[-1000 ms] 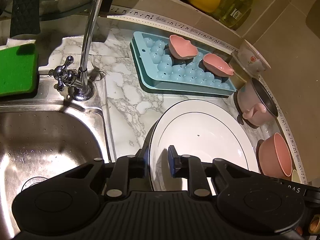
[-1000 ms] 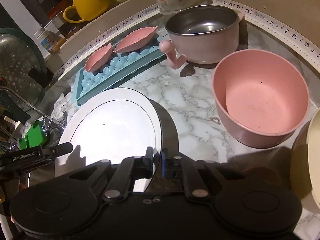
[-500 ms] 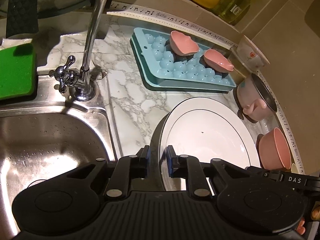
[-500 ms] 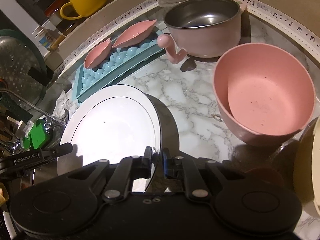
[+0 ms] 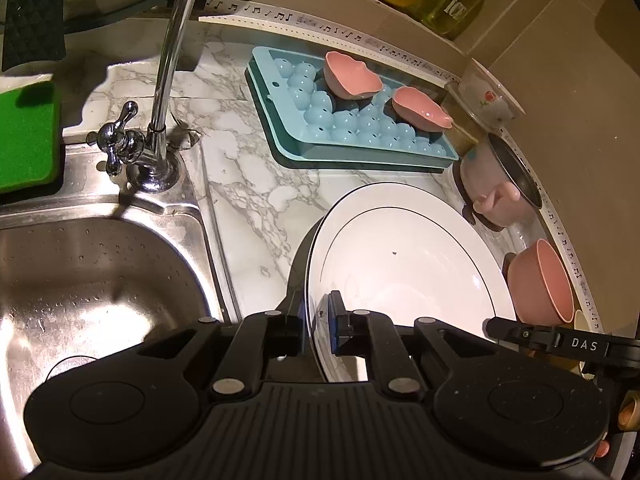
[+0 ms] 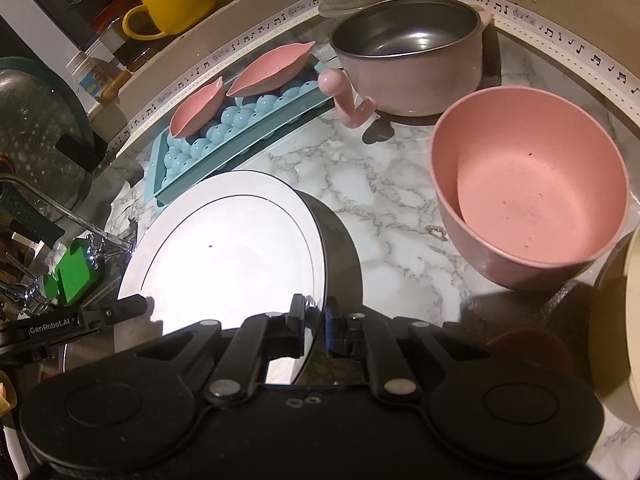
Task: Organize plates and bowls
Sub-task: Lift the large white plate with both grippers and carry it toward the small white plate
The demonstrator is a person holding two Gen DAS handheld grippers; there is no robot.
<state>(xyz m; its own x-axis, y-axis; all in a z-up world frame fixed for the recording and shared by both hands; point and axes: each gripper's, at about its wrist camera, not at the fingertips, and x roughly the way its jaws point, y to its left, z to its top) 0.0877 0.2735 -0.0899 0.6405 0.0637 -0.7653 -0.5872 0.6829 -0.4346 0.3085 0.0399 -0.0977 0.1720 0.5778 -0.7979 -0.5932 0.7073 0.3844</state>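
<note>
Marble counter (image 5: 256, 184) beside steel sink (image 5: 100, 280), both grippers (image 5: 318, 320) (image 6: 316, 326) clamped on white plate (image 5: 400, 264).

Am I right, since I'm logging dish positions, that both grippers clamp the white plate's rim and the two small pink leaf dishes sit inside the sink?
Not quite. The two pink leaf dishes sit on the blue ice tray, not in the sink, as the left wrist view shows. Both the left gripper and right gripper do clamp the white plate rim.
</note>
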